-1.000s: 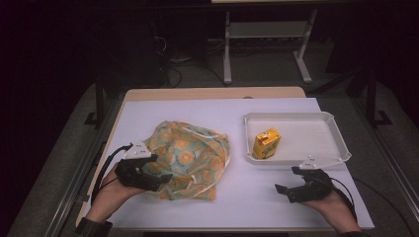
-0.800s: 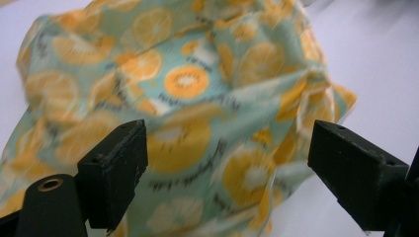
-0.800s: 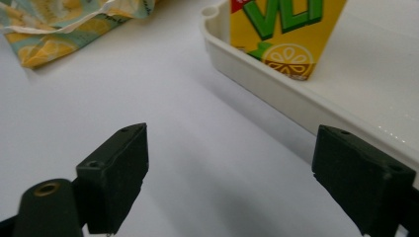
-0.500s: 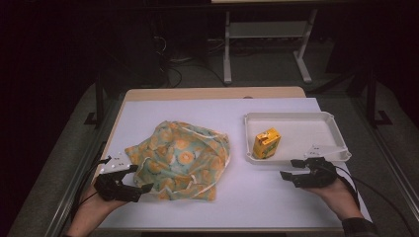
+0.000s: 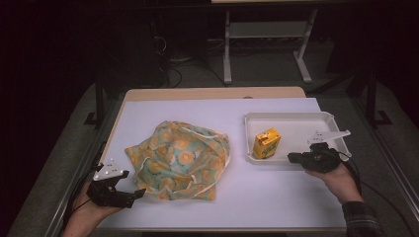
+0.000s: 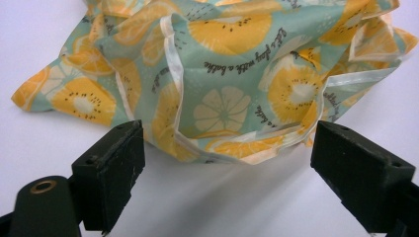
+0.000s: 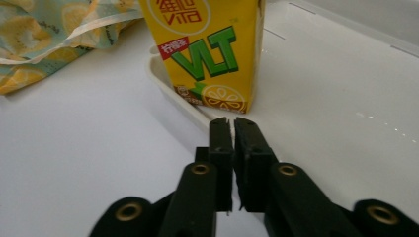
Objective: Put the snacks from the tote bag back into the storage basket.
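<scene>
Standing upright in the white tray (image 5: 316, 121), the yellow drink carton (image 7: 210, 47) sits just ahead of your right gripper (image 7: 230, 123), long axis vertical, printed face toward the jaws. Those jaws are pressed together, holding nothing, over the tray's near rim. Your left gripper (image 6: 225, 163) has its jaws spread wide, with the fruit-print cloth bag (image 6: 222, 74) lying crumpled just beyond them, its hemmed edge nearest. Bare white table (image 5: 276, 197) lies between both grippers.
</scene>
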Motion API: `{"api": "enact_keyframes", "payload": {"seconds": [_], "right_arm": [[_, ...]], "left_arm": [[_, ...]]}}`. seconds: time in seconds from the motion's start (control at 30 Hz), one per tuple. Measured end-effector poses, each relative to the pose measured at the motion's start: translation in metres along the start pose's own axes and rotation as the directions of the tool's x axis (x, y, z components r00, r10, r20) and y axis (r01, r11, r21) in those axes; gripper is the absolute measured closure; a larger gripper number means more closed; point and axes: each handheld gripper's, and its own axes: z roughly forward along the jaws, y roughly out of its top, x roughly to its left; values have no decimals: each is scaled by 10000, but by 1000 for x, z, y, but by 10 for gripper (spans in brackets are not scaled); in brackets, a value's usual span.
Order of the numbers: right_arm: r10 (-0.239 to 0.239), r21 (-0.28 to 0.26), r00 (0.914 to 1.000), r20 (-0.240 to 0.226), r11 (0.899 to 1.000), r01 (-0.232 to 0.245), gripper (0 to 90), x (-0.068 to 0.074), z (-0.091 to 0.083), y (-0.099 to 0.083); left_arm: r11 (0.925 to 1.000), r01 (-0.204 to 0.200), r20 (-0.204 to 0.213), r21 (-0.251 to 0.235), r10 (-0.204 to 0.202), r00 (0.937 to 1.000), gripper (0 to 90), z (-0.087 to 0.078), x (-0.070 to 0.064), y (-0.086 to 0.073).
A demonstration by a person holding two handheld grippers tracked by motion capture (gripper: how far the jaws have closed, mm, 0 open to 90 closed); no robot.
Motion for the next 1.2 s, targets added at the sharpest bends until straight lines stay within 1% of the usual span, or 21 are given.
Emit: {"api": "enact_keyframes", "payload": {"seconds": [0.07, 0.13, 0.2, 0.27, 0.37, 0.5, 0.6, 0.63, 0.77, 0.83, 0.87, 0.9, 0.97, 1.03, 1.2], "right_arm": [[-7, 73, 10000, 23, 10000, 7, 899, -3, 1, 4], [-114, 75, 9999, 39, 9999, 114, 900, -8, 3, 8], [-59, 60, 10000, 15, 10000, 59, 900, -11, 5, 12], [-113, -2, 9999, 18, 9999, 113, 900, -15, 7, 16], [-73, -20, 10000, 23, 10000, 73, 900, -22, 11, 22], [-7, 45, 10000, -36, 10000, 7, 900, -29, 19, 28], [-90, 9, 9999, -83, 10000, 90, 900, -32, 25, 32], [-27, 43, 9999, -116, 10000, 28, 900, -33, 27, 33], [-77, 77, 9998, -196, 9999, 79, 900, -34, 35, 39], [-121, 94, 9997, -197, 9999, 123, 900, -34, 38, 40], [-259, 87, 9994, -237, 9996, 261, 900, -35, 40, 41], [-198, 124, 9995, -256, 9997, 201, 900, -34, 41, 42], [-255, 177, 9992, -311, 9995, 261, 900, -33, 44, 43], [-353, 245, 9987, -356, 9990, 362, 900, -31, 45, 43], [-361, 269, 9985, -410, 9989, 372, 900, -29, 45, 43]], "left_arm": [[10000, -66, -77, -21, 66, 9999, 134, 0, 0, 0], [10000, -53, -30, -64, 53, 10000, 134, 1, 0, 0], [10000, -78, 28, -18, 78, 10000, 135, 3, 0, -1], [10000, -87, 62, -27, 87, 9999, 136, 4, 1, -1], [9999, -78, 115, -95, 79, 9999, 137, 5, 1, -1], [9998, -207, 57, -81, 207, 9998, 140, 7, 2, -2], [9997, -239, 46, 5, 239, 9997, 139, 7, 1, -3], [9997, -251, 37, 14, 251, 9997, 139, 8, 1, -3], [9997, -234, 46, -18, 234, 9997, 139, 8, 2, -3], [9997, -222, 52, -34, 222, 9997, 139, 8, 2, -3], [9998, -206, 50, -28, 206, 9998, 139, 8, 2, -3], [9997, -260, 47, 40, 260, 9997, 139, 7, 3, -3], [9997, -253, 62, 32, 252, 9997, 138, 7, 3, -4], [9997, -233, 42, 4, 233, 9997, 138, 7, 3, -4], [9997, -232, -19, -59, 232, 9997, 138, 6, 5, -5]]}}
